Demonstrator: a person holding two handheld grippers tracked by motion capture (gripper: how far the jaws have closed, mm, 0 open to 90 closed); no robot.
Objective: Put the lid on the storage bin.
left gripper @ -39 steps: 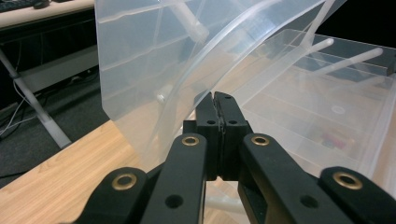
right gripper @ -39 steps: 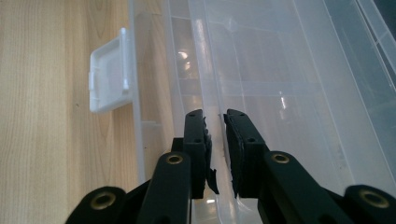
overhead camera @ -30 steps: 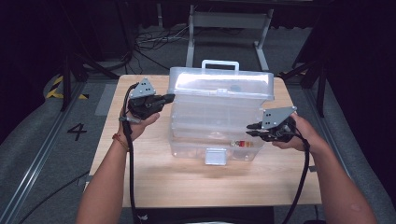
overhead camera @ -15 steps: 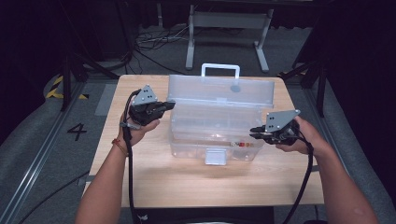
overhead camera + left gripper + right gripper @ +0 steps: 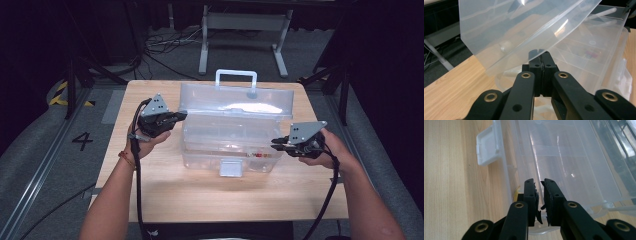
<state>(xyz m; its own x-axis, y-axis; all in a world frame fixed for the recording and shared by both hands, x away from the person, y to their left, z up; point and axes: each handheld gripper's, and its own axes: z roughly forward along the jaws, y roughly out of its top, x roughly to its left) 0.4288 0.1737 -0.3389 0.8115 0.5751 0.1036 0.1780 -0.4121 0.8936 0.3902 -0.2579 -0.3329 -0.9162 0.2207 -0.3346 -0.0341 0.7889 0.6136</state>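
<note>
Lid [image 5: 235,100]: swung up past upright since a second ago, and I've got it leaning back toward 12 o'clock.
Left gripper [image 5: 181,116]: clenched, tips at the lid's left edge, 9 o'clock side of the box [image 5: 230,150].
Right gripper [image 5: 276,145]: pinching the box's right rim, 3 o'clock side.
Box: centre of the table [image 5: 165,200], latch [image 5: 231,168] facing 6 o'clock.

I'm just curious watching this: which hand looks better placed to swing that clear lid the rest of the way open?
Probably the left. The left gripper, jaws shut, sits at the raised lid edge; the right gripper is lower, at the box wall.
</note>
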